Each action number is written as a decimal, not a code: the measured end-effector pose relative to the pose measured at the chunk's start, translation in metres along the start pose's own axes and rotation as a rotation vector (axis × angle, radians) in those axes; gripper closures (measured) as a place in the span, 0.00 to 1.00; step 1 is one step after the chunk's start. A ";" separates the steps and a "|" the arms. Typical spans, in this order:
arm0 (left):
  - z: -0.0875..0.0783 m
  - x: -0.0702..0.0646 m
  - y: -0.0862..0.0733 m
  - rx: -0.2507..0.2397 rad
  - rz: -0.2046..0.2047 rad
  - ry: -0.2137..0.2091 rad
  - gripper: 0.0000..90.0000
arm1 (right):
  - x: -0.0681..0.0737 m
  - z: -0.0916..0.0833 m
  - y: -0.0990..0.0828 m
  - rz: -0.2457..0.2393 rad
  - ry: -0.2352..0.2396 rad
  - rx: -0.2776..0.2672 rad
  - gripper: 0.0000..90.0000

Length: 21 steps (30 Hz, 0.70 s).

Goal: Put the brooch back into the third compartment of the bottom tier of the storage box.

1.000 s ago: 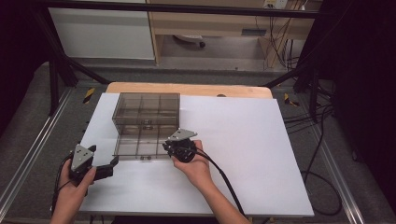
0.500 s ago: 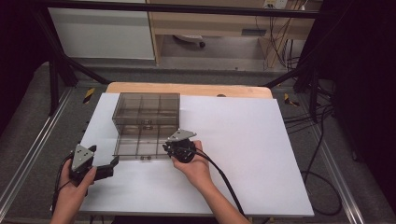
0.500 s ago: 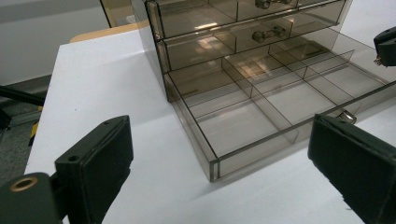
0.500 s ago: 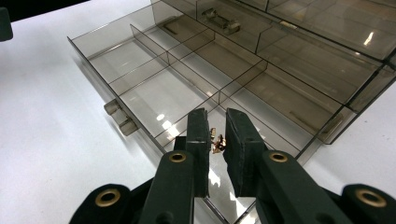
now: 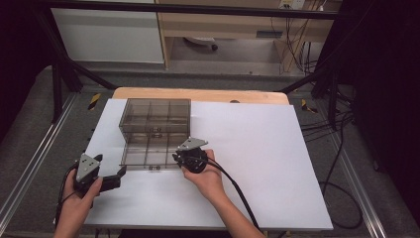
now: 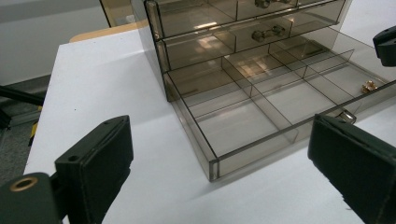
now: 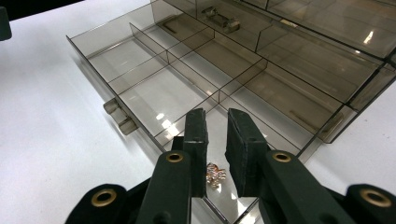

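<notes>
My right claw [image 7: 216,140] hangs over the near corner compartment of the pulled-out bottom drawer [image 7: 154,88], its jaws drawn almost together with only a narrow gap between the pads. Below that gap, on the compartment floor, lies a small gold trinket [image 7: 215,175] — an earring or charm, too small to tell which. The pads do not press on it; it rests loose between and beneath them, so I judge the claw clenched but gripping nothing.

My left claw [image 6: 219,158] waits released off the drawer's other front corner, jaws spread wide over bare white bench [image 6: 107,84], holding nothing. From there the trinket [image 6: 369,86] glints at the drawer's far end, near the dark tip of my right claw [image 6: 385,44].

Beyond both claws the drawer stands fully open out of the smoky clear cabinet [image 5: 156,116], its other compartments looking empty. Its front pull [image 7: 119,116] sticks out to the left of my right claw. The two upper drawers [image 6: 243,28] remain closed behind it.

As I read it, the work is well along: the drawer is open and the trinket sits inside a compartment. What seems left is to lift the right claw clear and push the drawer home — unless the piece is being picked out instead, which the scene cannot settle.
</notes>
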<state>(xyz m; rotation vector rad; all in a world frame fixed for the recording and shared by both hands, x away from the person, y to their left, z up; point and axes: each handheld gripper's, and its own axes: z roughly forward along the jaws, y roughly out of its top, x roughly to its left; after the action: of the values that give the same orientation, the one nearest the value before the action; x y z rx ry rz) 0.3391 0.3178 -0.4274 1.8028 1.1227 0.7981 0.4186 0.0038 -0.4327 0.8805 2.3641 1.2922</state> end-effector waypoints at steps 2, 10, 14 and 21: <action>0.000 0.000 0.000 0.000 0.000 0.000 0.07 | 0.000 0.000 0.000 -0.001 0.001 0.000 0.87; 0.000 0.000 0.000 0.000 0.001 -0.001 0.08 | 0.000 -0.001 0.001 -0.002 0.000 -0.005 0.87; 0.000 0.000 0.000 -0.003 -0.002 0.000 0.07 | 0.001 -0.003 0.001 0.000 -0.002 -0.007 0.87; 0.000 0.000 0.000 -0.002 -0.001 -0.001 0.07 | -0.001 -0.006 0.003 -0.001 -0.003 -0.019 0.86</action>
<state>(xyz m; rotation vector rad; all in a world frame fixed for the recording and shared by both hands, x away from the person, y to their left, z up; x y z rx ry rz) 0.3389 0.3181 -0.4271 1.8004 1.1218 0.7976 0.4172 0.0010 -0.4267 0.8751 2.3457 1.3095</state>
